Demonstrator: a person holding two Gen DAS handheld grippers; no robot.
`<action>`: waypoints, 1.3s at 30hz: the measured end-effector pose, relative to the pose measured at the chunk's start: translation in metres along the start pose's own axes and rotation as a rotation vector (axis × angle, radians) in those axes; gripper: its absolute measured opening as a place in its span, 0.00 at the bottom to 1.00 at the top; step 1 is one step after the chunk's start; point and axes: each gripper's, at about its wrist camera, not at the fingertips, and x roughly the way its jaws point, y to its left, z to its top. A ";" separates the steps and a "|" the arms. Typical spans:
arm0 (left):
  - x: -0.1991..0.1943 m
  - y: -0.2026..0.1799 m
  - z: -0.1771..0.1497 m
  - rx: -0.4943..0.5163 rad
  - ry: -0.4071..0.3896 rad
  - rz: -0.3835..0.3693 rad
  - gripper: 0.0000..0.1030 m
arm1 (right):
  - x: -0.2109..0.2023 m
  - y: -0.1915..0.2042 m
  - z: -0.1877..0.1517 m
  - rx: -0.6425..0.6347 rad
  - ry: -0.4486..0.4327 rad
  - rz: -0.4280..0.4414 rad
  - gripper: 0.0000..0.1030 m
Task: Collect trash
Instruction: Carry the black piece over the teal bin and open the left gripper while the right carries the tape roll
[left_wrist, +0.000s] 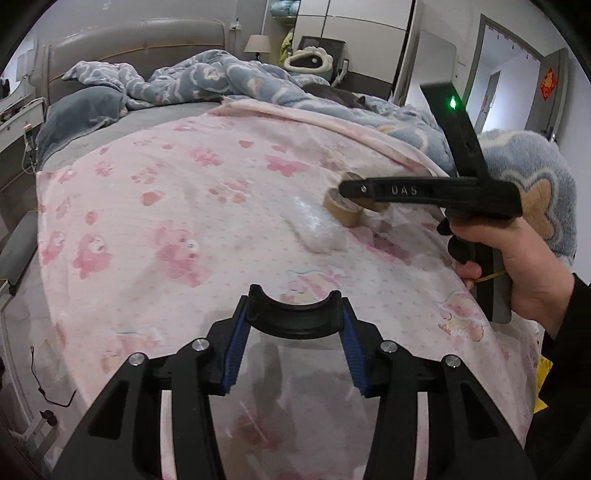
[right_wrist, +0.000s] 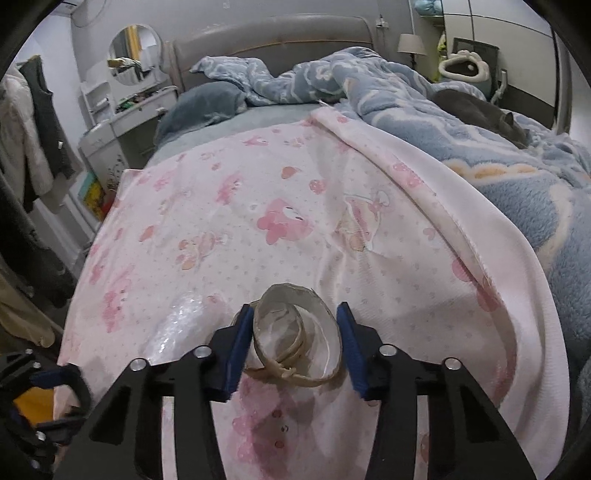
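Two empty brown cardboard tape rolls (right_wrist: 295, 332) lie on the pink printed sheet (right_wrist: 258, 206) of the bed. My right gripper (right_wrist: 295, 326) is shut on them, one blue pad against each side. The left wrist view has the same rolls (left_wrist: 341, 210) under the tip of the right gripper (left_wrist: 349, 189), which a hand (left_wrist: 517, 258) holds. A wad of clear plastic wrap (left_wrist: 317, 230) lies just left of the rolls, also visible in the right wrist view (right_wrist: 177, 328). My left gripper (left_wrist: 295, 317) is shut on a black curved piece (left_wrist: 295, 321), with clear film hanging below it.
A rumpled blue fleece blanket (right_wrist: 498, 192) covers the right side of the bed, and a grey cat (right_wrist: 480, 107) lies on it. The grey headboard (right_wrist: 273, 37) is at the far end. A dresser with a round mirror (right_wrist: 133, 55) stands left. A cable (left_wrist: 51, 391) lies on the floor.
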 end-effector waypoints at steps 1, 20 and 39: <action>-0.005 0.005 0.000 -0.004 -0.005 0.008 0.48 | 0.000 0.000 0.000 0.002 -0.002 -0.009 0.45; -0.077 0.066 -0.017 -0.120 -0.054 0.133 0.48 | -0.029 0.066 0.012 0.103 -0.036 -0.026 0.45; -0.111 0.095 -0.084 -0.265 0.005 0.266 0.48 | -0.071 0.169 -0.050 0.056 0.006 0.078 0.45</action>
